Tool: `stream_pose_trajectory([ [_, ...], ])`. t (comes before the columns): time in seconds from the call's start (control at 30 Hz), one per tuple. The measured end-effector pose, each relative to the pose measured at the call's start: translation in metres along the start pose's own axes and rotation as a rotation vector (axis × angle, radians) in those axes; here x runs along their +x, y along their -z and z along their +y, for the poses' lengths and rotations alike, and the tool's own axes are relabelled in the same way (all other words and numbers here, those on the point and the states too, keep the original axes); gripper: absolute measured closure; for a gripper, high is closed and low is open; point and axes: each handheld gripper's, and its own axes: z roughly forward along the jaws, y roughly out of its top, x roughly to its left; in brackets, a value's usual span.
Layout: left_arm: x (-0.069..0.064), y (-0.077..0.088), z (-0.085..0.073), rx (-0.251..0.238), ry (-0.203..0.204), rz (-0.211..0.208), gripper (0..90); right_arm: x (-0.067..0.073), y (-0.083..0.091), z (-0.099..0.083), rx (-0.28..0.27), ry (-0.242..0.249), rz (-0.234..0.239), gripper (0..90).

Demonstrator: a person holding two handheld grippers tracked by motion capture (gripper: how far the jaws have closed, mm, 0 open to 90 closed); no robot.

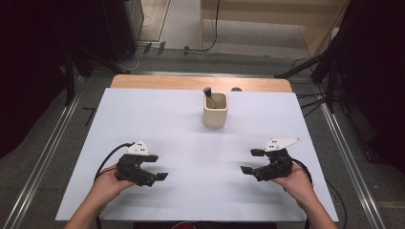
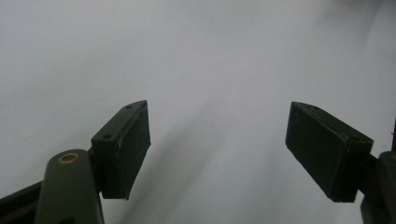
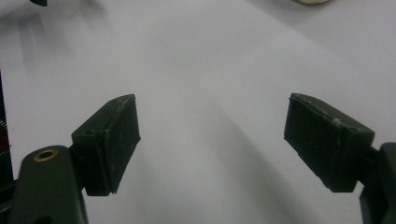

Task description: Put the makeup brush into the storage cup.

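Observation:
A cream square cup [image 1: 215, 110] stands upright near the far middle of the white table [image 1: 191, 138], with a dark-handled tool [image 1: 208, 95] leaning inside it. My left gripper [image 1: 158, 167] is held low over the near left of the table, jaws wide apart and nothing between them. My right gripper [image 1: 251, 161] is over the near right, also open and empty, pointing toward the left one. In the left gripper view my gripper [image 2: 219, 154] frames bare white surface. In the right gripper view my gripper [image 3: 210, 144] frames bare table, with the cup's base [image 3: 310, 2] at the top edge.
A wooden strip [image 1: 200, 82] runs along the table's far edge. Metal rails [image 1: 52, 138] flank both sides on a grey floor. Dark stands and cables [image 1: 315, 64] sit beyond the far corners. The person's hands [image 1: 107, 179] come in from the bottom.

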Motion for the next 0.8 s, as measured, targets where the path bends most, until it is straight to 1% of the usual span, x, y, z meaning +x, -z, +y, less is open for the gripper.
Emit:
stream_pose_trajectory([
  [0.37,0.0007,0.0001,-0.0001,0.004,0.0,-0.001,23.1,0.001,-0.0015,-0.0005,0.014,0.006,0.004,19.3],
  [0.6,0.0005,0.0003,-0.0001,0.003,0.0,0.0,23.1,0.0016,-0.0019,-0.0004,0.011,0.016,0.005,19.4],
  [0.8,0.0009,0.0005,-0.0004,-0.001,0.002,0.001,23.1,0.0014,-0.0014,-0.0005,0.01,0.012,0.005,19.5],
])
